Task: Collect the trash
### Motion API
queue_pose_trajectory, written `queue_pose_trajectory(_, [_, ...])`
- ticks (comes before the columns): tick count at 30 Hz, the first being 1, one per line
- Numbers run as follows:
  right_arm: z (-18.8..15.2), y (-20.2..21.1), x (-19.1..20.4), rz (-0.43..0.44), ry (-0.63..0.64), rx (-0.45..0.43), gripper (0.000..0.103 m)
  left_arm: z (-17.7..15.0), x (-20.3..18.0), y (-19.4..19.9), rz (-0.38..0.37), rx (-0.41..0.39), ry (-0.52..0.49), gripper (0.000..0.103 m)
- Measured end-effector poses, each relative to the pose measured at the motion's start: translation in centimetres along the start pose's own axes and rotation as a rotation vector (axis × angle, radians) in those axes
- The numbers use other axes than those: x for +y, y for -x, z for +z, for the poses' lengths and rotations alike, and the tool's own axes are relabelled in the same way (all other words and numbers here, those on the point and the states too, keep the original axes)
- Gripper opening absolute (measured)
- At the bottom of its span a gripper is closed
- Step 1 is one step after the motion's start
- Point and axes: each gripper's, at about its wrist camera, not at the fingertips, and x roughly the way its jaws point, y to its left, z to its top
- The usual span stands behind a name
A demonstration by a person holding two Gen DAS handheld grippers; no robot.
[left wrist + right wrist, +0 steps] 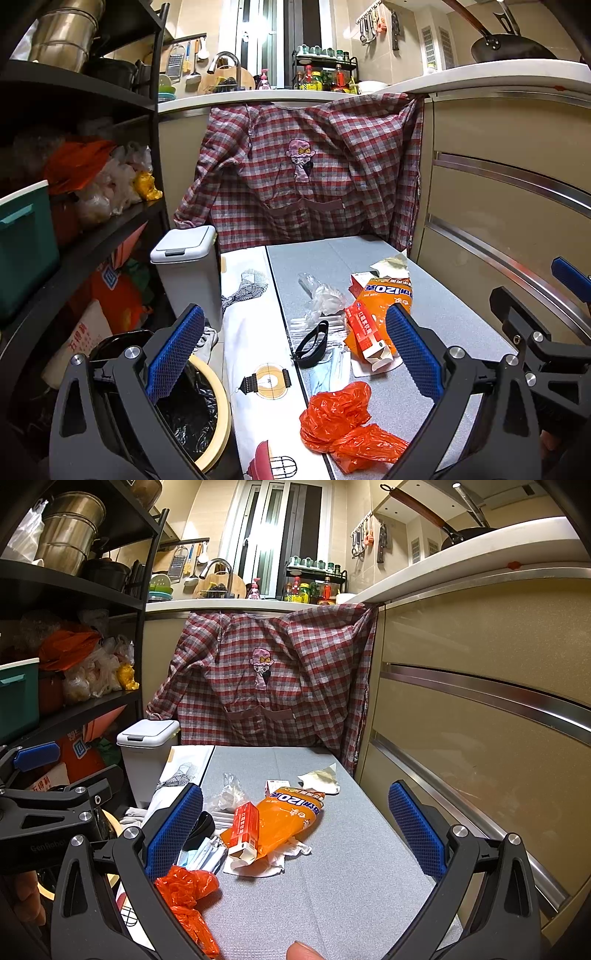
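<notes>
Presently, both grippers are held above a grey table (436,306) with nothing between the fingers. The left gripper (295,354) is seen with its jaws wide apart, and the right gripper (295,834) likewise has its jaws spread, empty.

Trash is scattered on the table: in the left wrist view a crumpled red plastic bag (343,424) lies at about 6 o'clock, a red carton (365,336) and an orange packet (388,295) just right of centre, touching each other, and a clear plastic wrapper (321,295) just above centre. A black band (312,343) rests on white strips at the centre.

Off the table's edge, a round bin lined in black (199,410) is seen at 8 o'clock, and a white lidded bin (184,266) at 10 o'clock. A plaid garment (306,173) hangs from the counter at 12 o'clock.
</notes>
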Motion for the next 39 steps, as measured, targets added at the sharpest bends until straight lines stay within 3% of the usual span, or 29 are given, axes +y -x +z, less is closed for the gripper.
queue_pose_trajectory(27, [0.1, 0.0, 0.2, 0.001, 0.002, 0.003, 0.098, 0.6, -0.8, 0.5, -0.001, 0.004, 0.005, 0.095])
queue_pose_trajectory(39, [-0.7, -6.0, -2.2, -0.005, -0.065, 0.166, 0.098, -0.9, 3.0, -3.2, 0.016, 0.134, 0.088, 0.095])
